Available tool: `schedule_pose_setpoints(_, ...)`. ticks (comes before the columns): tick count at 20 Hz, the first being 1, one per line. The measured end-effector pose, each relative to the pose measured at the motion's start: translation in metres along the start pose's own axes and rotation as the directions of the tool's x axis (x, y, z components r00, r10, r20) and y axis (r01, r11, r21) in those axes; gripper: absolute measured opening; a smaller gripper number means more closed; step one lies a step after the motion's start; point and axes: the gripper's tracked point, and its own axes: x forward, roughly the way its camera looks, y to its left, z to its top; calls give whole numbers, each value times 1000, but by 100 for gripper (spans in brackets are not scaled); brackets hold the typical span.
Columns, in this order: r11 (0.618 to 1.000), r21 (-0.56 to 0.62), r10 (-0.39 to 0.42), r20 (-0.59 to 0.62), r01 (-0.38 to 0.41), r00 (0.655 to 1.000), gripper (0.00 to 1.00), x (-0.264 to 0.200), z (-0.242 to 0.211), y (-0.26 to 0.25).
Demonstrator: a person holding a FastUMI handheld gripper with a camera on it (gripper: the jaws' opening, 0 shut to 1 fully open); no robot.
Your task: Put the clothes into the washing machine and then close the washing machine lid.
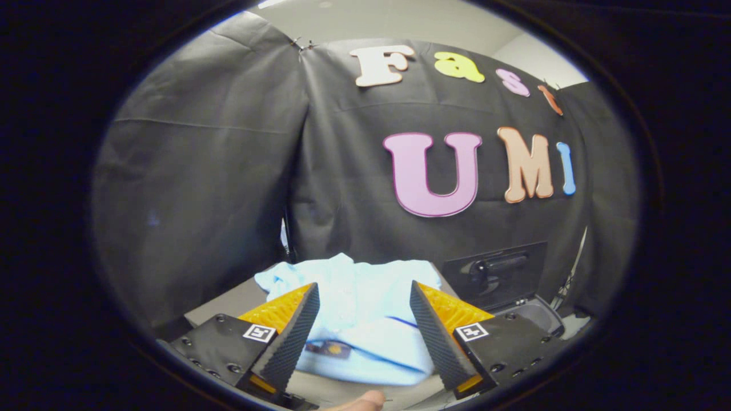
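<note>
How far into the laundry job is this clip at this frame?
Early. Nothing looks done: the light blue garment lies on the table, and the washing machine lid stands raised. In hand: the hand-held gripper is open, fingers either side of the garment, not pressing it. Left: grasp, load, close lid.

Cloth-walled (200, 171) recording booth

Gripper view: fisheye camera riding on the claw (363, 305), facing forward along its two spread fingers, angled slightly down over the table (228, 302), close to the clothes (365, 308), booth wall beyond.
</note>
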Motion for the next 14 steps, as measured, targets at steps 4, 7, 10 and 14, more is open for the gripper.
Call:
schedule_pose_setpoints(4, 999, 39, -27, -94, 31, 995, 98, 48, 5, 6)
schedule_pose_setpoints(7, 999, -12, -50, -272, 49, 961, 97, 74, -20, 10)
schedule_pose_setpoints(10, 999, -25, -41, -383, 34, 923, 98, 100, -42, 21)
schedule_pose_setpoints(14, 998, -44, -66, -478, 51, 876, 100, 109, -68, 18)
